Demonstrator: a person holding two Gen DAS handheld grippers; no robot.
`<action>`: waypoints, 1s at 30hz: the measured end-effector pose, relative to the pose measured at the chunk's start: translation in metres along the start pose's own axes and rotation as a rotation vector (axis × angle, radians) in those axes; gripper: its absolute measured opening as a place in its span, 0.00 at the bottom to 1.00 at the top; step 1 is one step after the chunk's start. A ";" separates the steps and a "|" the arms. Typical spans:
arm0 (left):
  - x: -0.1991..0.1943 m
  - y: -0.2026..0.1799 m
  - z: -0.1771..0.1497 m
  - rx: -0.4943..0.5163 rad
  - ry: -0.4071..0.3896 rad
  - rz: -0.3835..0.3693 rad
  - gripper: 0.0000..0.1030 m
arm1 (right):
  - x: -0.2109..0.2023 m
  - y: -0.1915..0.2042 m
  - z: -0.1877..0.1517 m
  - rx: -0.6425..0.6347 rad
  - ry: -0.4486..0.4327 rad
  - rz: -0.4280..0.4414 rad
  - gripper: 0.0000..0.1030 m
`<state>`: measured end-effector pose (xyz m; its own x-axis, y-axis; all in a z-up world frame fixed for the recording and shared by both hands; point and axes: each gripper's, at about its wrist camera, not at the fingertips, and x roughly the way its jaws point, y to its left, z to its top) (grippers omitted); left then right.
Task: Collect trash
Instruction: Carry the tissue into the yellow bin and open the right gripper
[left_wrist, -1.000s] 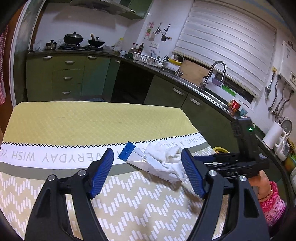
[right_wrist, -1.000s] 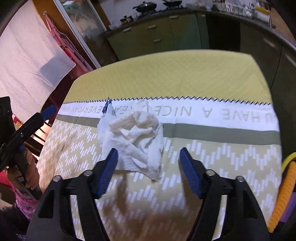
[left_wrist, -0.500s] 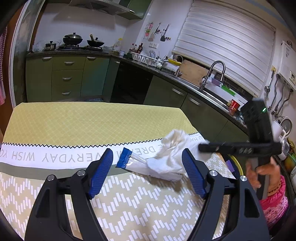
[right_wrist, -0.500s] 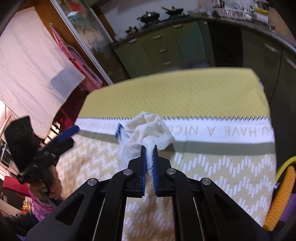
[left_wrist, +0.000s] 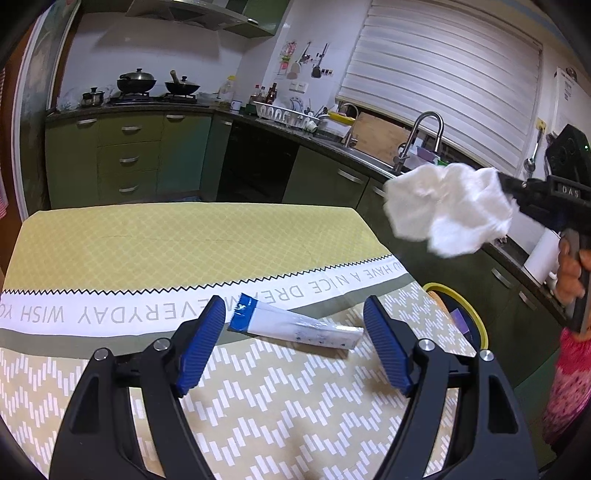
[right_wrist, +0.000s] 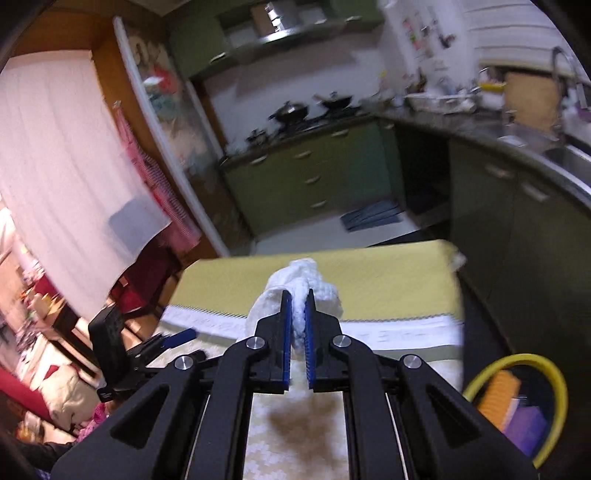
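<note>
The right tongs (right_wrist: 297, 321) are squeezed shut on a crumpled white tissue (right_wrist: 295, 284). The tissue hangs in the air, up off the desk (left_wrist: 147, 236), on the far right side in the left camera's view. A big soft lump of it (left_wrist: 447, 206) sticks out past the tongs.

The left tongs (left_wrist: 293, 339) are wide open and hold nothing. They hover just above the desk. A flat white wrapper with a blue end (left_wrist: 291, 326) lies on the cloth between the two blue pads (left_wrist: 201, 343), but they are not touching it.

A bin with a yellow rim (right_wrist: 517, 398) sits low on the right, beside the desk. It already has some things in it.

What could go wrong? Only a small bit of tissue is pinched, so I think it could slip out or tear if the hand swings fast. Then it would land on the floor and miss the bin. The wrapper is thin and flat, so the left tongs may slide over it or push it away when they close.
</note>
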<state>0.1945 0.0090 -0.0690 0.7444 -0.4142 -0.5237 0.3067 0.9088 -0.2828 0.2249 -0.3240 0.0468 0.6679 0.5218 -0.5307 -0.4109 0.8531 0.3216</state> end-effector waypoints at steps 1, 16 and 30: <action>0.001 -0.002 0.000 0.006 0.003 -0.005 0.71 | -0.008 -0.006 0.001 0.006 -0.006 -0.022 0.07; 0.018 -0.020 -0.013 0.054 0.057 -0.011 0.74 | -0.052 -0.186 -0.090 0.244 0.131 -0.502 0.09; 0.029 -0.035 -0.016 0.118 0.100 0.003 0.79 | -0.080 -0.159 -0.130 0.191 0.066 -0.621 0.45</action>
<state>0.1953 -0.0355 -0.0871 0.6843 -0.4089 -0.6038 0.3765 0.9072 -0.1876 0.1559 -0.5014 -0.0637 0.7033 -0.0642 -0.7080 0.1604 0.9846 0.0701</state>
